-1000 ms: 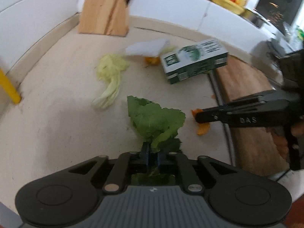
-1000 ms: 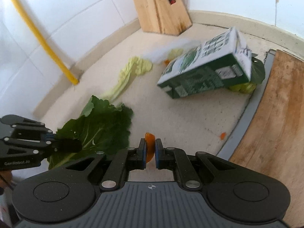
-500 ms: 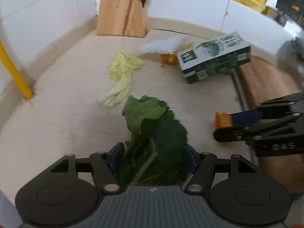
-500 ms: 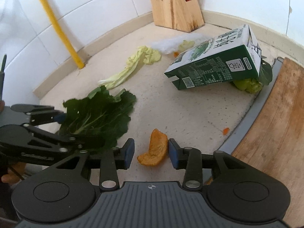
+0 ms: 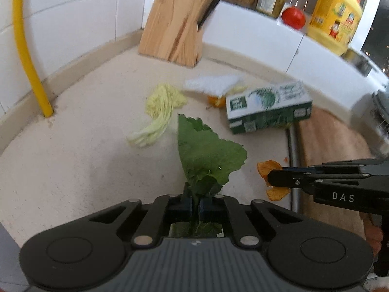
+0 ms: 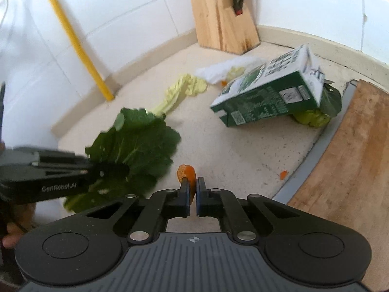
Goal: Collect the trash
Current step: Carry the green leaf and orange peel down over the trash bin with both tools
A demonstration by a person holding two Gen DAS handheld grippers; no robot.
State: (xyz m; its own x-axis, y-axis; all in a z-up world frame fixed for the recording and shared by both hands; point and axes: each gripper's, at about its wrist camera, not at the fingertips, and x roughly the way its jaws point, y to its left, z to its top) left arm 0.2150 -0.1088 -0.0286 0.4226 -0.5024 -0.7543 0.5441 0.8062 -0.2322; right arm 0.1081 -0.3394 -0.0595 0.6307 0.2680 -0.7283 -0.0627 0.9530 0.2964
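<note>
My left gripper [image 5: 197, 205] is clamped on the stem of the dark green leaf [image 5: 206, 150], which stands up above the worktop [image 5: 80, 160]. My right gripper [image 6: 192, 194] pinches the orange peel [image 6: 186, 172] near the worktop's front edge. The green carton [image 6: 269, 95] and pale cabbage leaf [image 5: 160, 107] lie toward the back corner by the knife block [image 5: 175, 24].

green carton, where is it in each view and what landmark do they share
Left wrist: green carton lies right of centre, upper half, beside the white paper.
Right wrist: green carton lies upper right, tilted on greens.
Shared landmark: knife block behind it.
</note>
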